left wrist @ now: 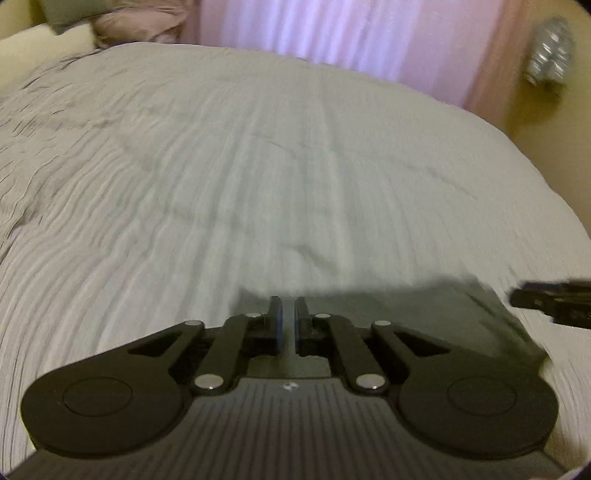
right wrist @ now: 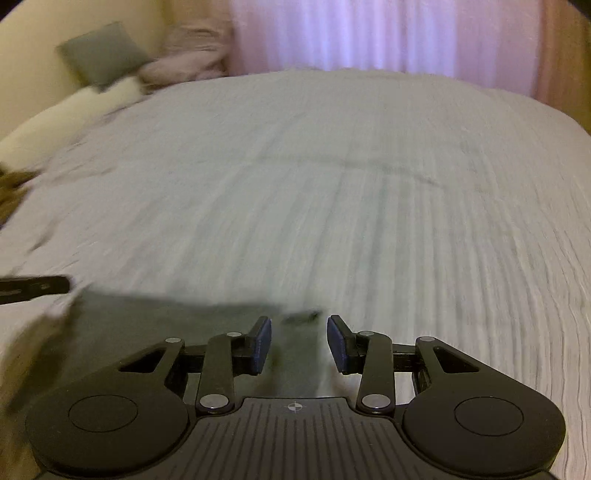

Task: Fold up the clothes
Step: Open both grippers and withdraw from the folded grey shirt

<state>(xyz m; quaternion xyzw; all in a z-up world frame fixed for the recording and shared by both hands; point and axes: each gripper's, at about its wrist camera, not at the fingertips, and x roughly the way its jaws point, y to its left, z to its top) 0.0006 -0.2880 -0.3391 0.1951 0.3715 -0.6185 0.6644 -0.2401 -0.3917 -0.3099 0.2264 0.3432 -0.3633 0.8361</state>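
A dark grey garment [left wrist: 424, 314] was seen at the near edge of the bed [left wrist: 258, 166], its top hem stretched between the two tools. The left hand-held gripper [left wrist: 288, 325] was pressed together, and the hem appeared to be pinched between its pads, though blur made the contact hard to confirm. The right hand-held gripper [right wrist: 299, 341] was held partly spread, with the cloth [right wrist: 166, 325] passing between and below its fingers; whether it was actually gripped could not be told.

A slip was judged the main risk: if the right side was not truly caught, that corner could drop and the fold would go crooked. A thin pinch on the left could also be pulled free by a quick lift.

The middle of the bed was seen free of objects, so little stood in the way. A grey cushion [right wrist: 103, 55] and a bundle of pinkish bedding [right wrist: 188, 59] lay at the far left corner, well apart from the garment. Pink curtains [left wrist: 332, 33] hung beyond the far edge.
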